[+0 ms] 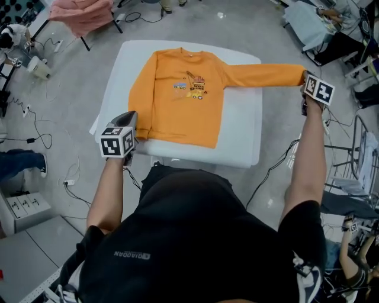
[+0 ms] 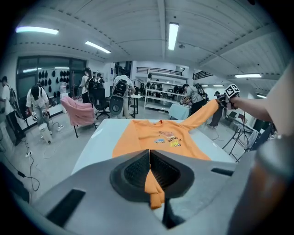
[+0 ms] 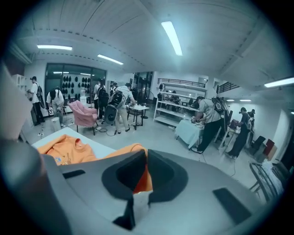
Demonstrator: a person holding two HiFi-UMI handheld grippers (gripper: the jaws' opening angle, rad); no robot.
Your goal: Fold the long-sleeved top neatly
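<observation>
An orange long-sleeved top with a small truck print lies face up on a white table. My left gripper is at the top's near left corner. In the left gripper view this gripper is shut on a fold of orange cloth, sleeve end or hem I cannot tell. The right sleeve stretches straight out past the table's right edge, lifted off the surface. My right gripper holds its cuff. Its jaws are shut on the orange cuff in the right gripper view, with the top's body at the left behind.
A pink chair stands beyond the table's far left corner. Cables trail over the floor on the left. A metal rack stands to the right of my right arm. People work at other tables farther off.
</observation>
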